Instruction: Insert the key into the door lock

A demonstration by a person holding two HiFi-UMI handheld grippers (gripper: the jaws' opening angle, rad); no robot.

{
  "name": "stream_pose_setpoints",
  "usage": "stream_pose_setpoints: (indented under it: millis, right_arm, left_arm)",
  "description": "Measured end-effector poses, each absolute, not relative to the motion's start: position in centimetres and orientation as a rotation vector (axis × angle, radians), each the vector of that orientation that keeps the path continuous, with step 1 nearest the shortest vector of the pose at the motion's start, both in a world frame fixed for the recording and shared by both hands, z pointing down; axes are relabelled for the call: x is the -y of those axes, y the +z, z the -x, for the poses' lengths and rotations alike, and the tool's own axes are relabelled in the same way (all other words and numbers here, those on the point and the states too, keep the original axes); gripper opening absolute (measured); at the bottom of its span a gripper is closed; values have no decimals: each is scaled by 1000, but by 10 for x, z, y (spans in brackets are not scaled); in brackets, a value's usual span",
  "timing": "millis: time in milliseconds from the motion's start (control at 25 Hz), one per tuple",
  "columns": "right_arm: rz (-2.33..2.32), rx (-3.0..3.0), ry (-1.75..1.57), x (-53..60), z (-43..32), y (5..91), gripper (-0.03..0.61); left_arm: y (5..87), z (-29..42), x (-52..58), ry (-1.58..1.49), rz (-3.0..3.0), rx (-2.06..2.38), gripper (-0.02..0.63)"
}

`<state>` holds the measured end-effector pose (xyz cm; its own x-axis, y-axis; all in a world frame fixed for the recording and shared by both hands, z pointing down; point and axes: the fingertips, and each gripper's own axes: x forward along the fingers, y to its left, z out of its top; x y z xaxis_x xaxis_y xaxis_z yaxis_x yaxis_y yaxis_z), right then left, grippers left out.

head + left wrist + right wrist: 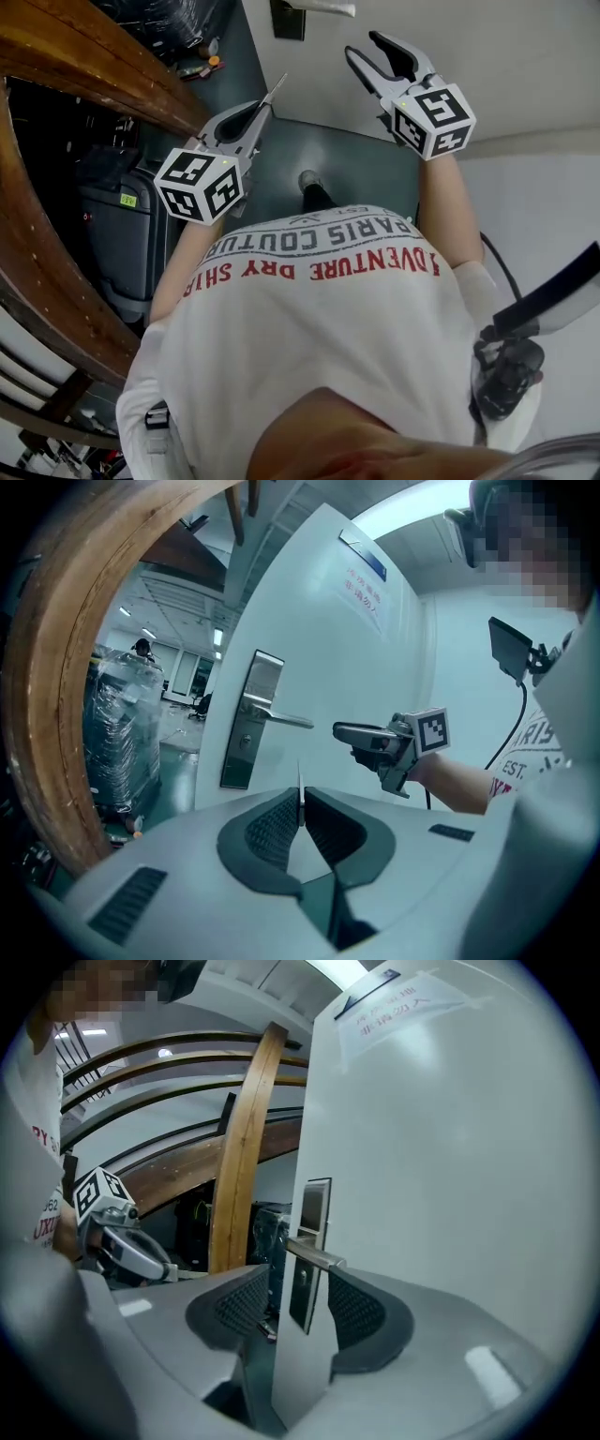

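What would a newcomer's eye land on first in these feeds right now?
First, the left gripper, shut on a thin key that sticks out past its jaws. Ahead of it stands the white door with its metal lock plate and lever handle; the right gripper hangs open and empty near that handle, not touching it.

To my left I see a curved wooden frame point(94, 66) with a dark bin point(122, 225) just beside it. Farther off, a plastic-wrapped stack point(122, 733) stands on the green floor point(347, 159). A paper notice point(361, 592) sits high up, right of the stack. Below me is a white T-shirt point(328, 328) with red lettering.
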<state>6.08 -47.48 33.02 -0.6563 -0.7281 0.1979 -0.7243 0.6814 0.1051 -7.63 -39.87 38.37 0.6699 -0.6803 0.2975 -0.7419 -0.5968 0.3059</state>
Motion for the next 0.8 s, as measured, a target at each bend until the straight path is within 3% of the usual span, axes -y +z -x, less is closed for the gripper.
stream_pose_setpoints:
  millis: [240,800]
  right_arm:
    - [-1138,2624,-71,539,-55,337,166]
    - [-1071,2646,-95,544,-49,341,150]
  left_arm:
    - [396,77,441,170,-2431,1117,23]
    - [403,78,473,-43,-2318,1086,23]
